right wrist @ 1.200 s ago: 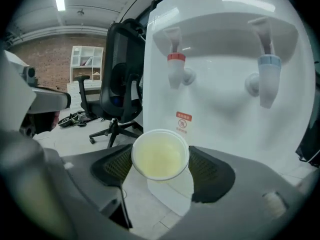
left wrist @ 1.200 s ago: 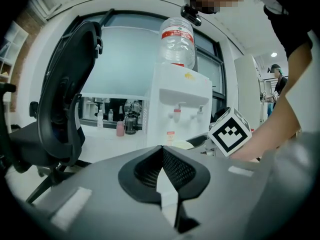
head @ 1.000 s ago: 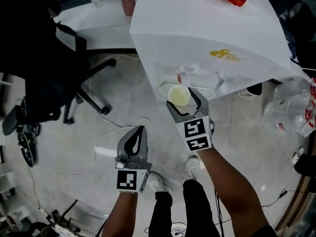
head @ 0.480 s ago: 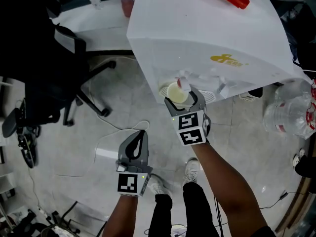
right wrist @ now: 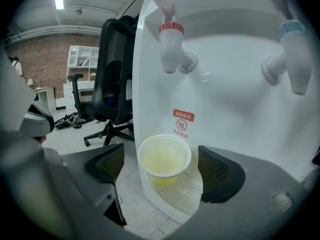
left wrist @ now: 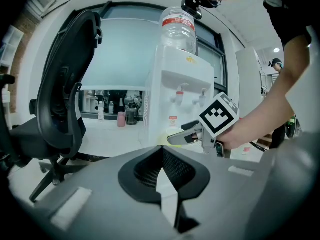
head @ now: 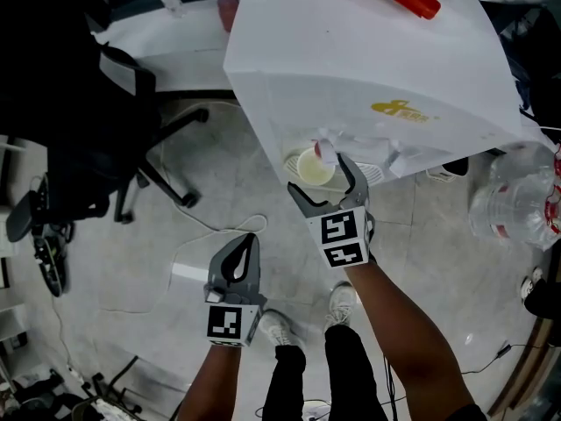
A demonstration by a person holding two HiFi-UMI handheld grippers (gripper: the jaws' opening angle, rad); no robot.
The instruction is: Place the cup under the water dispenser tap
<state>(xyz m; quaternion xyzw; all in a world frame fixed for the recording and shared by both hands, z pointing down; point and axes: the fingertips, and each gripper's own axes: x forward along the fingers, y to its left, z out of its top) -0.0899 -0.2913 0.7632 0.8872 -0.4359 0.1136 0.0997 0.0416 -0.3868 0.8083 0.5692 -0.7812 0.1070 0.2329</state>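
A pale yellow cup (right wrist: 164,159) stands upright on the white drip tray (right wrist: 184,196) of the water dispenser (head: 377,60), below the red tap (right wrist: 171,46). My right gripper (right wrist: 162,168) has just been opening. Its pads stand wide on either side of the cup and touch nothing. In the head view the cup (head: 314,167) sits just beyond the right gripper (head: 320,175). The left gripper (head: 241,257) hangs lower left over the floor, shut and empty. In its own view the left gripper (left wrist: 161,151) points toward the dispenser (left wrist: 180,99).
A blue tap (right wrist: 295,59) sits right of the red one. A black office chair (head: 79,121) stands to the left. A large clear water bottle (head: 513,196) lies at the right. A cable (head: 210,235) runs across the floor near the person's shoes (head: 342,296).
The right gripper carried the cup in under the red tap, then opened its jaws off it and drew back slightly. The left gripper stayed put.
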